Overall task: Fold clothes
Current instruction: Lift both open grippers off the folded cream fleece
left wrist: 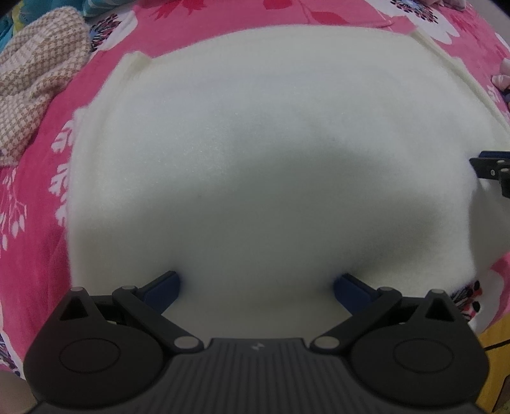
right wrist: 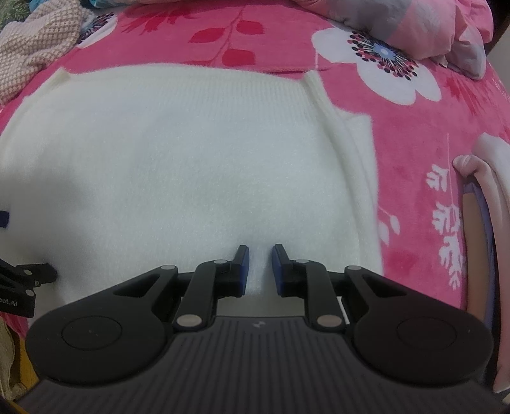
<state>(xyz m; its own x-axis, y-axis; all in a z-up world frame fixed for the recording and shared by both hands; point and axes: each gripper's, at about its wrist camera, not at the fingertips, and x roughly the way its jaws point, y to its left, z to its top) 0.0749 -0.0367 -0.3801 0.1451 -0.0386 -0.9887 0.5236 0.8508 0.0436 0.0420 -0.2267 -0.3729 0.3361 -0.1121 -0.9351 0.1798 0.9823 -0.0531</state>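
A white knitted sweater [left wrist: 255, 127] lies flat on a pink flowered bed cover [left wrist: 32, 254], its ribbed hem at the far side. My left gripper [left wrist: 256, 283] points down at the sweater's near part, jaws wide open, both blue pads [left wrist: 165, 286] sunk into the knit. In the right wrist view the sweater [right wrist: 175, 143] fills the left and middle. My right gripper [right wrist: 259, 267] stands at its near right edge, jaws almost together with a ridge of white knit pinched between the pads. Each gripper shows at the edge of the other's view: the right [left wrist: 494, 168], the left [right wrist: 19, 277].
A beige checked garment [left wrist: 35, 79] is heaped at the far left of the bed cover [right wrist: 414, 159]. Pink and grey bedding [right wrist: 446, 28] is piled at the far right. A pale pink thing [right wrist: 487, 191] lies along the right edge. A yellow surface [left wrist: 497, 344] shows beyond the near edge.
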